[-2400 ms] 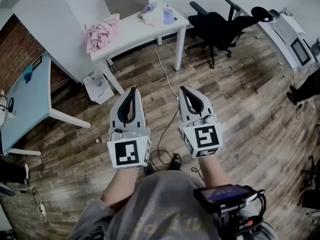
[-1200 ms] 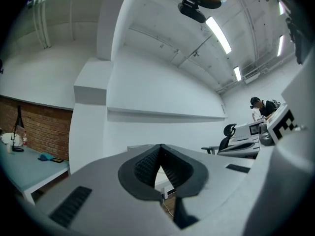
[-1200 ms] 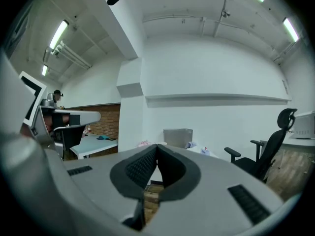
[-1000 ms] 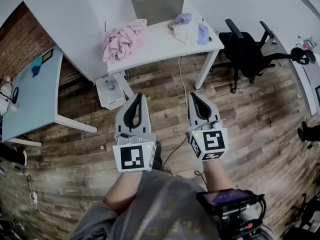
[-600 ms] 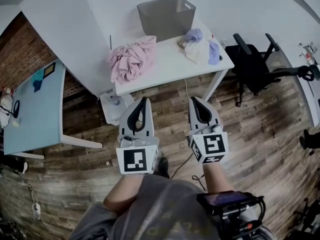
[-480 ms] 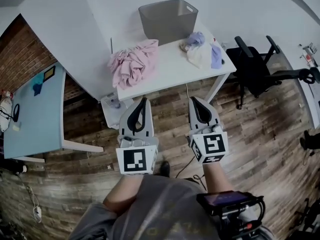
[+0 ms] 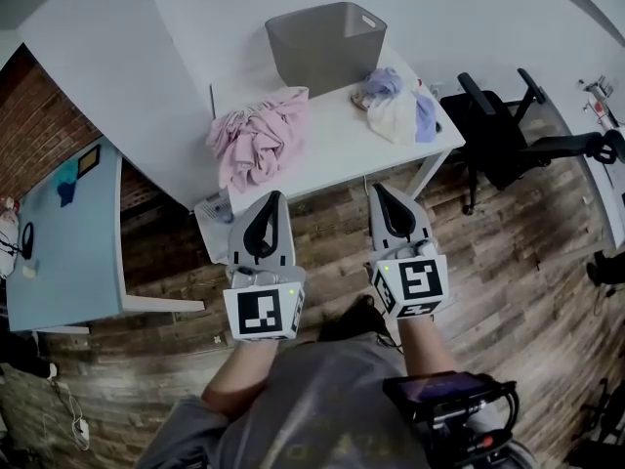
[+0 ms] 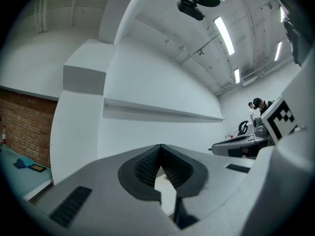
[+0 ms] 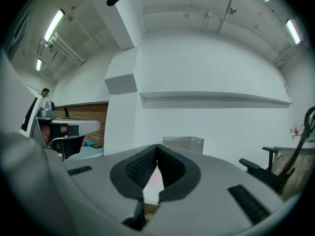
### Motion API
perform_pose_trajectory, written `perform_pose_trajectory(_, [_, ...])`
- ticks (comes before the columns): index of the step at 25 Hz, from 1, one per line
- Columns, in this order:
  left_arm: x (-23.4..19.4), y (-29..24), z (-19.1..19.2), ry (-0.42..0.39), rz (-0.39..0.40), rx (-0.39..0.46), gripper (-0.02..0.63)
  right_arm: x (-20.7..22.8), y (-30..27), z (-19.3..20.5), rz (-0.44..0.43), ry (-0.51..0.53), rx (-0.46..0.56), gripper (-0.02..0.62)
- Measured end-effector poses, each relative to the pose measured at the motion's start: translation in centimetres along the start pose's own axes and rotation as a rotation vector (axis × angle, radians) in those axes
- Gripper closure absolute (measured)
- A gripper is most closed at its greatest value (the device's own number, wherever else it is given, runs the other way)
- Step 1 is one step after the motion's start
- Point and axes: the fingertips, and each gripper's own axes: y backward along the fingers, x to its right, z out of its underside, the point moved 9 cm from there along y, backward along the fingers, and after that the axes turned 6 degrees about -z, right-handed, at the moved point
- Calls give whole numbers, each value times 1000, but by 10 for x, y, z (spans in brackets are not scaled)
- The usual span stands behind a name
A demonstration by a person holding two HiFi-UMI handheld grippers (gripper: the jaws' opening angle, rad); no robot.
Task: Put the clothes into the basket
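Zero garments in the basket (image 7: 327,45) as far as I can see: from the head view its grey interior shows no cloth. I judge the task not started. Nothing is picked up, so every transfer is left to do.

Stock on the white table (image 7: 337,164):
- pink clothes pile (image 7: 259,140) on the left part of the top, bunched and reaching toward the near edge.
- pale clothes pile (image 7: 398,110), white with lavender pieces, on the right part of the top, near the basket's right front corner.
- I cannot tell how many items are in either pile.

The basket stands at the far edge of the table against the wall, behind and between the two piles.

Tongs:
- left gripper (image 7: 274,196): jaws together, pads meeting, nothing between them. Its own view shows only wall and a sliver of white table top past the tips.
- right gripper (image 7: 378,189): jaws also together and empty. Its own view has the basket straight ahead, just above the tips.

Both are held side by side, roughly level, over the wooden floor at the table's near edge, touching no cloth. The pink pile lies just beyond the left tips. The pale pile lies beyond the right tips and a little to the right.

Judgement: the jaws must open before either pile can be taken. The pink pile looks the easier first grab.
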Motion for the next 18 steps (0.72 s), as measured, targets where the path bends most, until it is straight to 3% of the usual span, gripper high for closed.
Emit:
perform_pose_trajectory(11, [-4, -62, 15, -17, -16, -28, 598, 43, -42, 10, 3, -28, -24, 589])
perform_pose_trajectory(18, [5, -123, 32, -39, -62, -72, 598, 83, -101, 22, -86, -43, -43, 589])
